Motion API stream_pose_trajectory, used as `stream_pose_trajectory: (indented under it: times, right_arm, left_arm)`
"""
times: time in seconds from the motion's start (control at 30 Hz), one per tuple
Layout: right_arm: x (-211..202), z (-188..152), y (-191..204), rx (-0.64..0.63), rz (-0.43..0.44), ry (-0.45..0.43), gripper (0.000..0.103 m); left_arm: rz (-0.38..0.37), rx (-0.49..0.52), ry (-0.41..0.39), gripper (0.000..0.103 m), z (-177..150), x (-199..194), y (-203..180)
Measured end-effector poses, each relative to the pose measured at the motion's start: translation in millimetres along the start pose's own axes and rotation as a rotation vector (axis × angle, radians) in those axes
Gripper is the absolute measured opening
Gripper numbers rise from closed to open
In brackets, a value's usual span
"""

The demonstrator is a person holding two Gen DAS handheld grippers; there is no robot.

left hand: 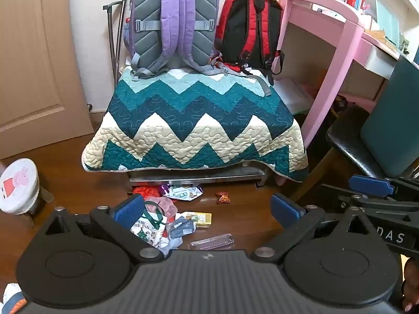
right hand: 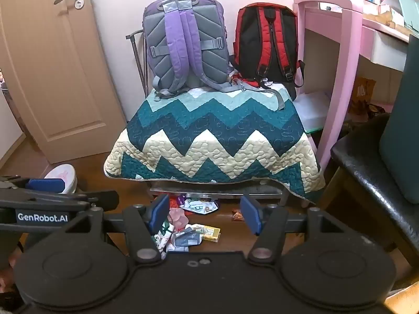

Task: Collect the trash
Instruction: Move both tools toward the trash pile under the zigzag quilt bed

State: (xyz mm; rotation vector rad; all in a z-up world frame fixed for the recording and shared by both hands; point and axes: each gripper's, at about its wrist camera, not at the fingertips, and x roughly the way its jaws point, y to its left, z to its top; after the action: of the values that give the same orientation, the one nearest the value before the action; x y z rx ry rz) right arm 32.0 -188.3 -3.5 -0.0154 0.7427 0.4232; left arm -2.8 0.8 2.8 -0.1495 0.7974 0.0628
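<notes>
1. Both tongs hang released and empty over a wooden floor (left hand: 248, 225). The left tongs (left hand: 207, 209) stand with jaws spread wide, and the right tongs (right hand: 205, 213) with jaws parted; nothing sits between the pads of either.

2. The trash (left hand: 170, 217) lies in a loose heap on the floor just in front of a quilt-draped bench (left hand: 193, 120). It includes a white snack wrapper (left hand: 183, 192), a printed gift bag (left hand: 149, 229), a yellow carton (left hand: 203, 219), a small orange candy wrapper (left hand: 223, 198) and a clear plastic tray (left hand: 212, 242).

3. Risk, as judged: the pieces overlap, so a closing grip could catch two at once or drag neighbours apart. The flat clear tray may slide on the smooth boards instead of lifting.

4. Risk, as judged: the wrappers nearest the bench sit at its shadowed underside, where a careless push could send them out of reach, and the quilt's hanging edge could snag a jaw.

5. The heap lies below and ahead of both tongs. In the left wrist view the gift bag shows just beside the left blue pad. In the right wrist view most pieces fall between the two pads, though apart from them.

6. The right tongs appear at the left view's right edge, close alongside; the two could collide over one heap.
</notes>
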Motion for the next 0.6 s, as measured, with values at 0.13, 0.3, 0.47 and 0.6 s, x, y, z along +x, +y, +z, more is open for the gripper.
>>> stream_pose_trajectory:
  times: [0.13, 0.3, 0.47, 0.6]
  right_arm:
    - [-1.1, 0.6, 0.1, -0.002, 0.0, -0.005, 0.061]
    - [-2.5, 2.9, 0.9, -0.006, -0.009, -0.013, 0.061]
    - [-4.9, 3.4, -1.2, 0.0, 0.0, -0.005, 0.061]
    - [-1.8, 1.9, 0.9, 0.0, -0.004, -0.004, 0.061]
  left_arm:
    - [0.006, 0.006, 0.005, 0.103, 5.1, -3.0, 1.6]
    - [0.016, 0.009, 0.018, 0.103, 14.3, 3.6, 3.0]
    - [0.012, 0.005, 0.016, 0.103, 5.7, 4.1, 1.7]
    - [0.009, -0.003, 0.02, 0.103, 3.5, 4.6, 2.9]
